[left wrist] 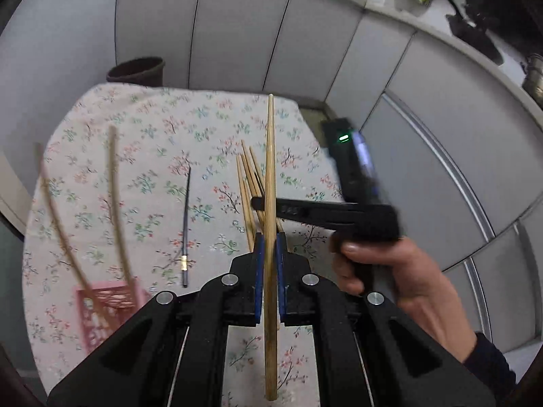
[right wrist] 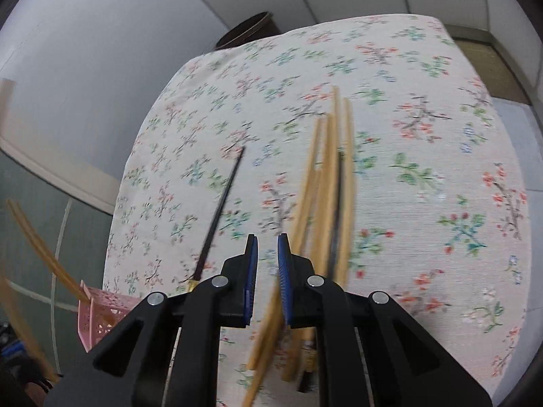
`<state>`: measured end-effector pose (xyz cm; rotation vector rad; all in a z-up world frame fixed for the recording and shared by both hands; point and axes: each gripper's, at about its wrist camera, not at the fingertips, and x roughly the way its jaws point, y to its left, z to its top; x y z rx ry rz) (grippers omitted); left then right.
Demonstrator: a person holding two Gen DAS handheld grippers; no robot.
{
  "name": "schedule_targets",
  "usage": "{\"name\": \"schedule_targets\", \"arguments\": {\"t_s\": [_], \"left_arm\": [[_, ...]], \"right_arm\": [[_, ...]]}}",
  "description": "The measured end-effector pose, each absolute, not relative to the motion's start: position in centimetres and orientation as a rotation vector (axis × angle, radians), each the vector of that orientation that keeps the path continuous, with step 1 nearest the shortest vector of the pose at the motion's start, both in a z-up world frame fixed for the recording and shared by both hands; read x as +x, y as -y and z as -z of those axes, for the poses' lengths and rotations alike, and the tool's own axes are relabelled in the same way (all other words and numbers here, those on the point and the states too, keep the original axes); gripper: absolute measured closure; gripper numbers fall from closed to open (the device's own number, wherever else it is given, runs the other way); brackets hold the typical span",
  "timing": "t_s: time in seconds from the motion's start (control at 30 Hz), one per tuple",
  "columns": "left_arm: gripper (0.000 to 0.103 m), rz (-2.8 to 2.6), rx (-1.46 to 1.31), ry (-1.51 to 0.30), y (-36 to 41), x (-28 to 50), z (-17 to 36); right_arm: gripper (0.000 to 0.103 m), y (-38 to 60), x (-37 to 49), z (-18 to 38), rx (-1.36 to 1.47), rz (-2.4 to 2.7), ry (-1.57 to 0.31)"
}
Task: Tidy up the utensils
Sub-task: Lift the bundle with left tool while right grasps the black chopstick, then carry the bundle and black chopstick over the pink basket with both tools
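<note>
Left wrist view: L gripper [left wrist: 269, 254] clenched on chopstick [left wrist: 270, 176], axis along fingers; pink basket [left wrist: 101, 308] lower-left (R gripper [right wrist: 268, 261] released).

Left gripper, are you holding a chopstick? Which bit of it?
Yes. The left gripper is shut on a wooden chopstick, pinching it around its middle. The right gripper is open and holds nothing.
</note>
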<state>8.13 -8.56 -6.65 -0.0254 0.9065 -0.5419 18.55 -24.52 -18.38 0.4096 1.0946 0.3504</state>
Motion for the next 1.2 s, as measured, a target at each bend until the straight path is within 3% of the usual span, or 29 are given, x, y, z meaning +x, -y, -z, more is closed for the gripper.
{"name": "schedule_targets", "arguments": {"t_s": [0.4, 0.67, 1.2], "left_arm": [[0.097, 0.475, -0.129, -0.67, -1.3, 4.8, 2.9], [0.097, 0.417, -0.157, -0.604, -3.8, 5.1, 3.0], [0.097, 0.193, -0.014, -0.592, -4.6, 5.6, 3.0]], "right_arm": [[0.087, 14.6, 21.5, 21.2, 0.328, -0.299, -1.224], [0.096, 12.9, 21.7, 21.4, 0.2, -0.204, -1.227], [0.096, 18.5, 17.3, 11.2, 0.355, -0.261, -0.813]]}}
